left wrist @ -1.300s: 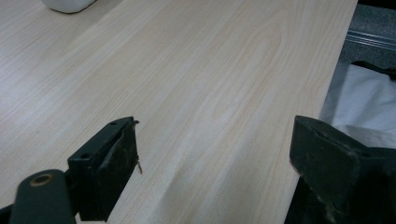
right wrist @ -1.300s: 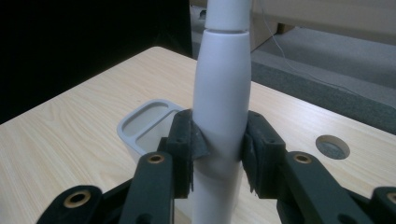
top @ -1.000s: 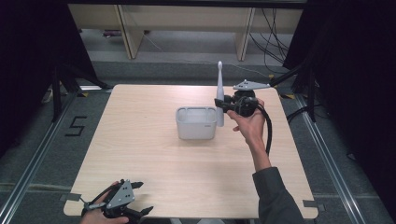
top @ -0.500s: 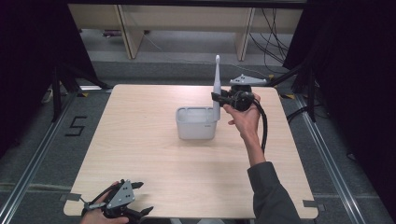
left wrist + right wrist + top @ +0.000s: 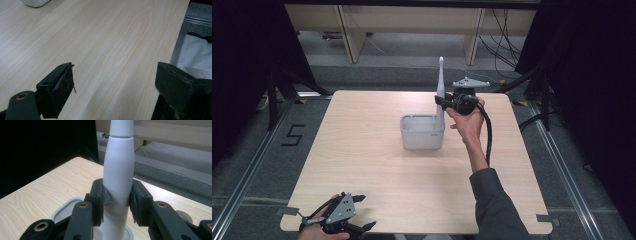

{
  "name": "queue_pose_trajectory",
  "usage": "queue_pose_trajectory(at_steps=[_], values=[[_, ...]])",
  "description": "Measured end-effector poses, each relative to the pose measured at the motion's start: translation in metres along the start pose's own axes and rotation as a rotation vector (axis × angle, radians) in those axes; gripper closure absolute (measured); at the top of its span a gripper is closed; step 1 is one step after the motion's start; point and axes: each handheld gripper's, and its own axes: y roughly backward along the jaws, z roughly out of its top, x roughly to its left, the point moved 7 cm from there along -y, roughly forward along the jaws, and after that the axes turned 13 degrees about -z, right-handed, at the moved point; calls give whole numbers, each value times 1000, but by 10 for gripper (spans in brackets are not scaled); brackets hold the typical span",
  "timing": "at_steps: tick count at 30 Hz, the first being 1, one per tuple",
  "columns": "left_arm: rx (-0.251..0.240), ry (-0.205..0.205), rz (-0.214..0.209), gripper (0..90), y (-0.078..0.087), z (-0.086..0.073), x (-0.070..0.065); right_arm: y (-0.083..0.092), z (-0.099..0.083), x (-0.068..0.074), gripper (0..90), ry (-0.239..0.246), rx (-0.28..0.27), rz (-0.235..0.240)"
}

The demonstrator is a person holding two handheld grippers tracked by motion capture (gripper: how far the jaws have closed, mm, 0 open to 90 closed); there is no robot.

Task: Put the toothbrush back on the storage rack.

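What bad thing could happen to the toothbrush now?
The right gripper pinches the smooth, upright toothbrush only low on its handle, so it might slip or tip. Its bottom end sits at the white holder's right-hand slot; a small miss could catch the rim and push the holder along the table. The left gripper lies open far away, too far to steady it.

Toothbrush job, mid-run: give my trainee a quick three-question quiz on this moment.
1. True or false: the right gripper is shut on the toothbrush.
2. What stands right under the toothbrush: A) a white holder, B) a plate, C) a mug?
3. Fill in: the left gripper, at the table's near edge, has its jaws ____.

Key: 1 true. 2 A, the white holder. 3 open, with nothing between them.
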Motion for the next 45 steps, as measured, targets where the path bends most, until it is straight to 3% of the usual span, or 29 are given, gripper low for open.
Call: queue_pose_trajectory(at_steps=[4,11,13,14,17,20,22,23,24,28,29,30,39,41,43,45], values=[[-12,2,2,147,-1,0,0,-4,1,-1,666,-5,-28,-14],[11,-10,-1,147,1,0,1,-9,-1,1,666,-9,-14,-8],[9,-11,-1,147,1,0,1,-9,-4,2,665,-35,10,-9],[-9,1,-1,147,-1,0,0,-10,-4,1,665,-19,-1,-17],[-4,1,-3,148,0,0,0,-13,-6,-3,665,-11,-5,-23],[-5,0,-3,147,0,0,0,-14,-8,-1,665,-43,9,-21],[-4,0,-3,147,0,0,0,-16,-9,-3,665,-17,-11,-20],[11,-11,-2,147,1,0,0,-16,-11,-1,665,-46,7,-15],[11,-11,-3,147,1,0,0,-17,-12,-2,665,-27,3,-16],[-6,3,-3,147,0,0,0,-20,-18,-5,665,-34,11,-22],[-5,2,-3,147,0,0,0,-20,-20,-4,665,-55,21,-27],[-4,1,-4,147,0,0,0,-21,-21,-6,664,-36,14,-24],[10,-11,-3,147,1,0,0,-24,-32,-2,664,-43,35,-22],[0,-1,-3,147,0,0,0,-25,-35,-3,664,-15,37,-34],[-3,1,-4,147,0,0,0,-26,-36,-2,664,-26,45,-32],[11,-10,-3,147,1,0,0,-28,-37,-2,664,-6,34,-32]])
